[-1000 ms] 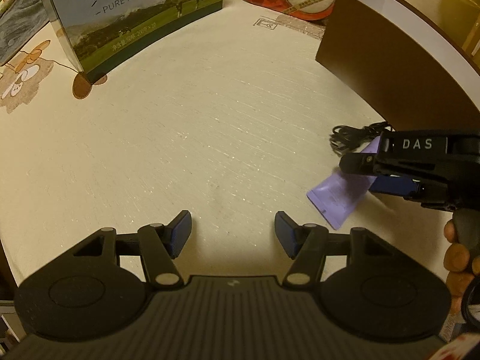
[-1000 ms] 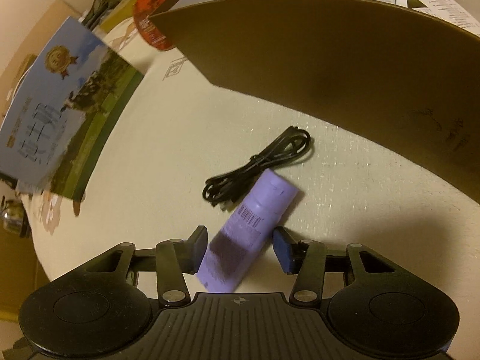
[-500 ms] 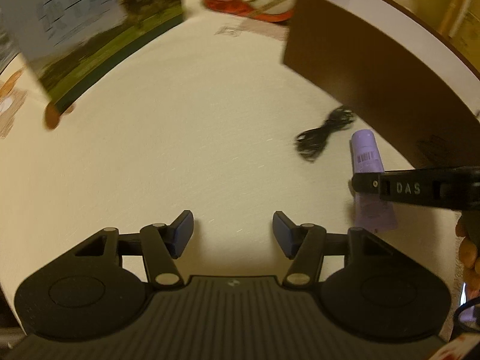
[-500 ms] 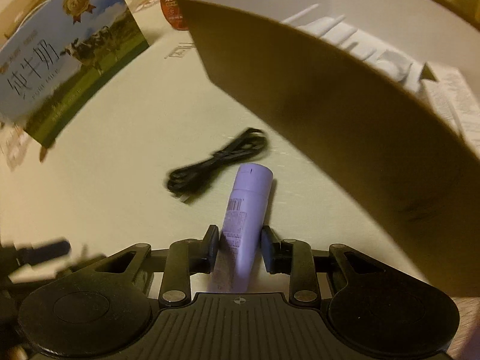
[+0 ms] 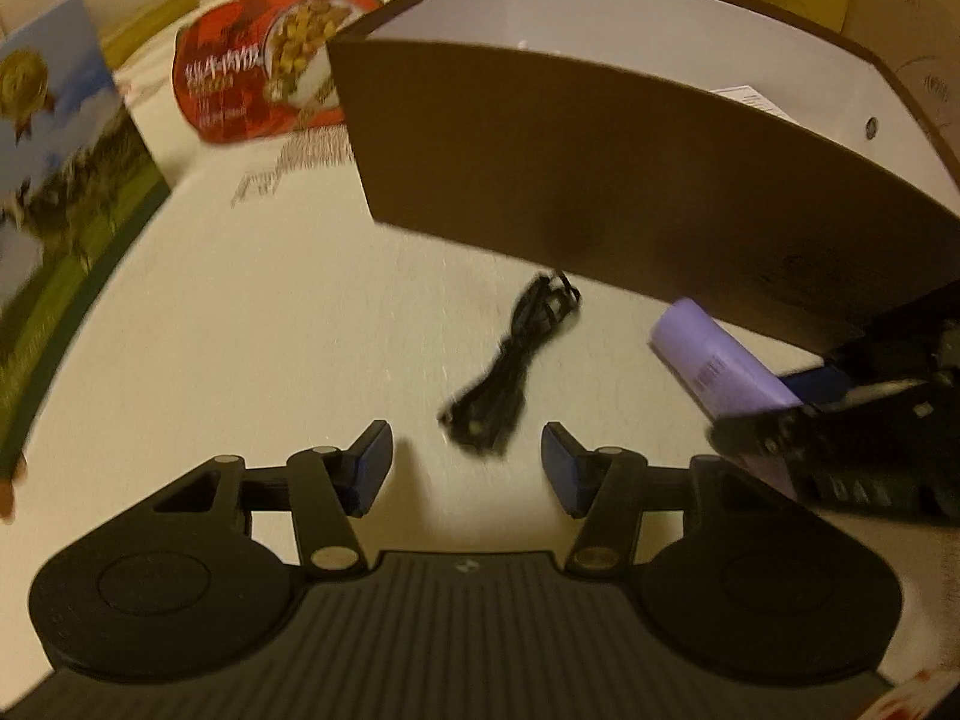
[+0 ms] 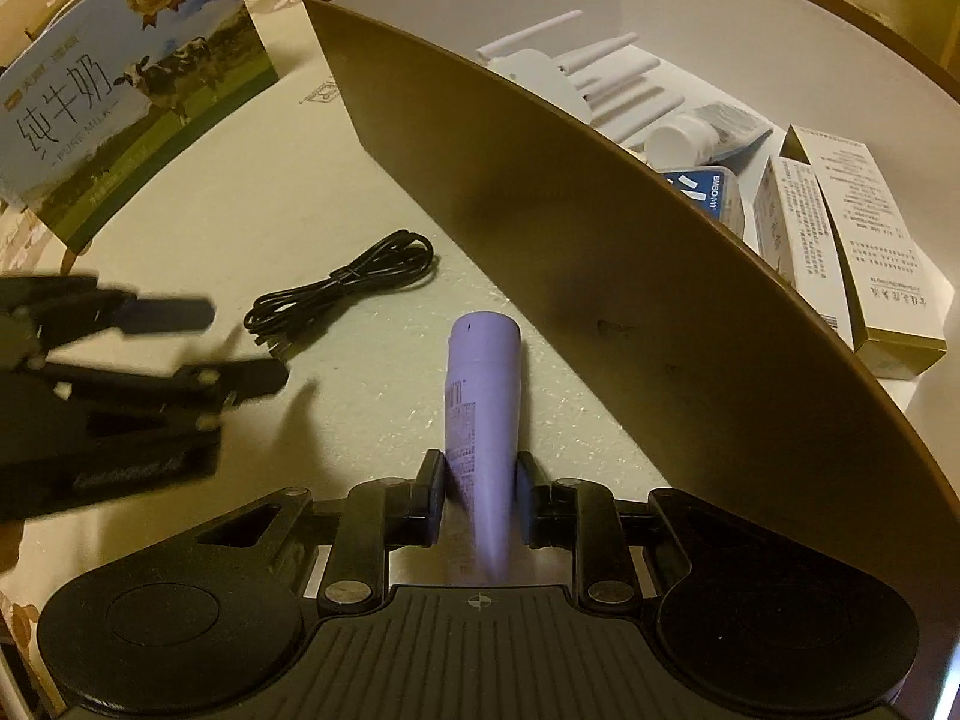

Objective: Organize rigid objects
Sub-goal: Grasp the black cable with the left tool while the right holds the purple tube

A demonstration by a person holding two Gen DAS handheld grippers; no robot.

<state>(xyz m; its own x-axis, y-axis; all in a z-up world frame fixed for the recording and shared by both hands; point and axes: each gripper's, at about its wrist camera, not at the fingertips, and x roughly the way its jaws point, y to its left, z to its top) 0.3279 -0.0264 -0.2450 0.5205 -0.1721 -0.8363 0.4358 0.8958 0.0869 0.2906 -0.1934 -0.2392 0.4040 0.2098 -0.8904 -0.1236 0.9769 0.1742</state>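
Your right gripper [image 6: 480, 504] has just clamped the purple tube [image 6: 483, 396], bottom center. Your left gripper [image 5: 467, 468] sits half-open, jaws closing around nothing, the black cable [image 5: 510, 372] just above it.

The milk carton [image 6: 132, 114] at the table's far left edge reads "纯牛奶" and "PURE MILK"; other printing, including the purple tube's [image 6: 483, 414], is illegible.

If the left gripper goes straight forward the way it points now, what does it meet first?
Probably the coiled black cable, lying on the table just beyond the left gripper. Its open jaws frame the cable's near end; depth is uncertain.
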